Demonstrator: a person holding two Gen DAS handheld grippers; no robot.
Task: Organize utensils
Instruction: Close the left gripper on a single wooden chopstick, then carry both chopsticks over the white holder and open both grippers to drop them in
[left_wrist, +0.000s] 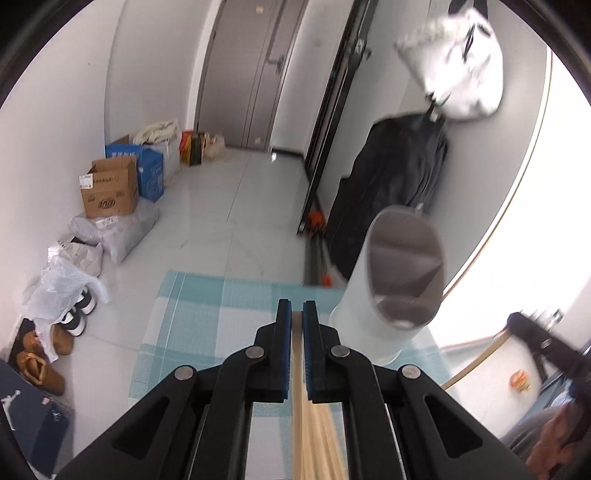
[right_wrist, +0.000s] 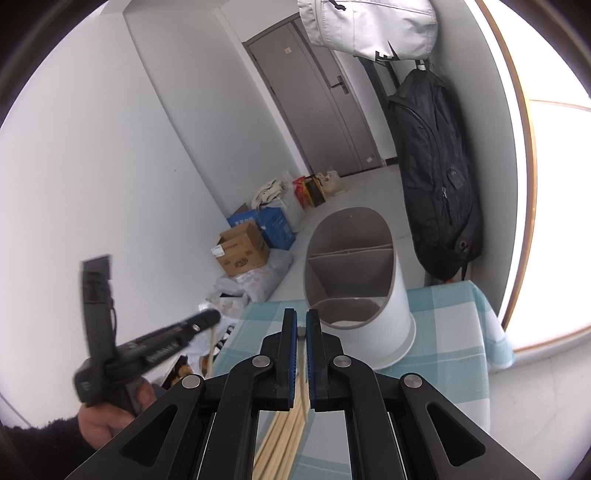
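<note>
My left gripper (left_wrist: 297, 321) is shut on a single wooden chopstick (left_wrist: 296, 354), which runs back between its blue pads. In the right wrist view that gripper (right_wrist: 212, 316) is raised at the left of the table, and the chopstick (right_wrist: 211, 347) hangs from its tip. A white utensil holder (left_wrist: 391, 295) (right_wrist: 369, 317) with grey divided compartments stands on the checked cloth, ahead and to the right of the left gripper. My right gripper (right_wrist: 301, 325) is shut, low over the cloth just before the holder. Loose chopsticks (right_wrist: 280, 443) (left_wrist: 325, 443) lie on the cloth beneath both grippers.
The table carries a blue and white checked cloth (right_wrist: 450, 317); its far edge drops to a tiled floor. A black backpack (right_wrist: 432, 177) hangs on the wall behind the holder. Cardboard boxes (left_wrist: 109, 190), bags and shoes (left_wrist: 55, 354) line the left wall.
</note>
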